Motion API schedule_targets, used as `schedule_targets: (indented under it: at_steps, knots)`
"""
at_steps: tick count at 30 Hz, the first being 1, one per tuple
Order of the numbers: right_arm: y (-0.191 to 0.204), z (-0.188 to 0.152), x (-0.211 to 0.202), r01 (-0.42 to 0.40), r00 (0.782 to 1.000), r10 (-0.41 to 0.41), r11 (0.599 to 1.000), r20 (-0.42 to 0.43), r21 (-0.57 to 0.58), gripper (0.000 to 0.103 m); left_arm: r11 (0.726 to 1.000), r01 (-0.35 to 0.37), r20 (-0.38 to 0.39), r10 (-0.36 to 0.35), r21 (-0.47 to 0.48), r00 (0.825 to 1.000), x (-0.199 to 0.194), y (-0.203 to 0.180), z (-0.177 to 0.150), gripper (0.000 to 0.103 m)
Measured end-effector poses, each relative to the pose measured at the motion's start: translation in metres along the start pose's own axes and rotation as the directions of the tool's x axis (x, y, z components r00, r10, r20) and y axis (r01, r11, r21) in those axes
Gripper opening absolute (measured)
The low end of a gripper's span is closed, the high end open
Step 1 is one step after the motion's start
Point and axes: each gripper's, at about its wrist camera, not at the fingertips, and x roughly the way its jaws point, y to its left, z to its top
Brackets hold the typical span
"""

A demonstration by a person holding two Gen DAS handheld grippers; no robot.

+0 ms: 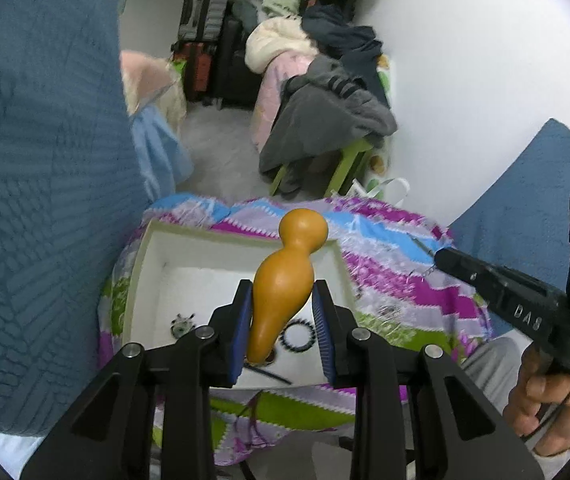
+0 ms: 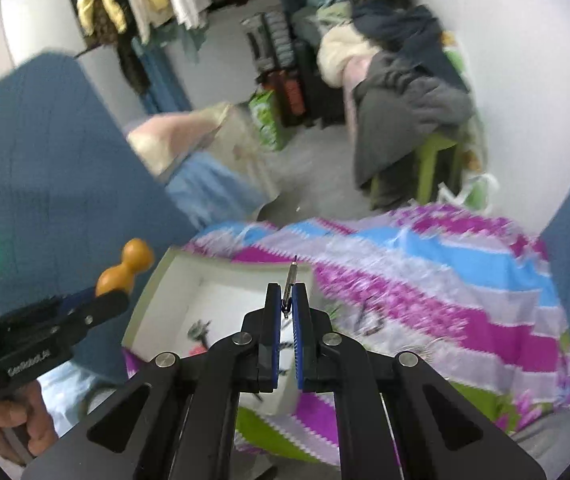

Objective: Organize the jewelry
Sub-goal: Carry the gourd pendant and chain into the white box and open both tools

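My left gripper [image 1: 283, 300] is shut on an orange gourd-shaped ornament [image 1: 285, 280] and holds it above a white open box [image 1: 145, 264] on a colourful cloth. Inside the box lie a black beaded ring [image 1: 297, 334], a small silver piece [image 1: 183, 326] and a thin dark pin [image 1: 267, 374]. My right gripper [image 2: 287, 300] is shut on a thin metal pin [image 2: 291, 278] that sticks out past the pads, over the box's right side [image 2: 165, 276]. The gourd [image 2: 125, 268] and the left gripper [image 2: 85, 308] show at the left in the right wrist view. The right gripper [image 1: 445, 260] shows at the right in the left wrist view.
The striped purple, blue and green cloth [image 2: 425, 280] bears more small jewelry pieces [image 2: 369, 320] right of the box. Blue quilted cushions [image 1: 45, 200] flank both sides. Behind stand a green stool piled with clothes [image 1: 325, 128], suitcases [image 1: 201, 20] and a white wall.
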Motion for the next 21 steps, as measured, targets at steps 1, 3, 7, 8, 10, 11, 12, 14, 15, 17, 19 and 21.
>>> schedule_targets:
  at_steps: [1,3,7,8,10,11,12,14,15,17,19,21]
  knots:
    - [0.004,-0.005,0.009,-0.01,1.0,0.01,1.0,-0.017,-0.006,0.004,1.0,-0.006,-0.007,0.006,-0.005,1.0,0.005,0.005,-0.004,0.031]
    - [0.012,-0.015,0.028,-0.032,0.998,0.031,0.999,-0.051,-0.016,0.004,1.0,-0.014,-0.022,0.013,-0.021,1.0,0.015,0.017,-0.011,0.031]
    - [0.024,-0.032,0.057,-0.058,0.994,0.054,0.998,-0.099,-0.035,0.004,0.999,-0.031,-0.058,0.028,-0.04,0.998,0.035,0.034,-0.026,0.031]
    - [0.025,-0.036,0.064,-0.068,0.992,0.063,0.997,-0.112,-0.037,0.004,0.999,-0.033,-0.065,0.03,-0.042,0.997,0.039,0.037,-0.029,0.031]
    - [0.027,-0.043,0.072,-0.077,0.989,0.071,0.996,-0.129,-0.041,0.004,0.998,-0.04,-0.077,0.036,-0.047,0.996,0.046,0.04,-0.033,0.031]
    - [0.027,-0.045,0.076,-0.081,0.988,0.075,0.996,-0.137,-0.039,0.004,0.998,-0.042,-0.084,0.038,-0.051,0.996,0.049,0.041,-0.035,0.031]
    - [0.026,-0.045,0.079,-0.093,0.986,0.088,0.995,-0.142,-0.033,0.005,0.998,-0.04,-0.089,0.035,-0.051,0.995,0.051,0.041,-0.037,0.031]
    - [0.025,-0.046,0.08,-0.12,0.982,0.115,0.992,-0.148,-0.027,0.009,0.998,-0.042,-0.091,0.037,-0.056,0.995,0.053,0.04,-0.038,0.031]
    - [0.025,-0.045,0.079,-0.127,0.982,0.12,0.991,-0.148,-0.034,0.012,0.997,-0.04,-0.092,0.034,-0.063,0.995,0.054,0.04,-0.038,0.034]
    - [0.024,-0.042,0.073,-0.141,0.982,0.133,0.989,-0.133,-0.053,0.026,0.997,-0.028,-0.085,0.021,-0.077,0.996,0.053,0.039,-0.036,0.048]
    - [0.023,-0.037,0.066,-0.149,0.984,0.141,0.986,-0.113,-0.069,0.028,0.997,-0.034,-0.064,0.03,-0.07,0.997,0.05,0.036,-0.034,0.06]
    - [0.021,-0.031,0.054,-0.148,0.987,0.14,0.985,-0.085,-0.093,0.029,0.998,-0.038,-0.048,0.035,-0.051,0.998,0.044,0.029,-0.031,0.061]
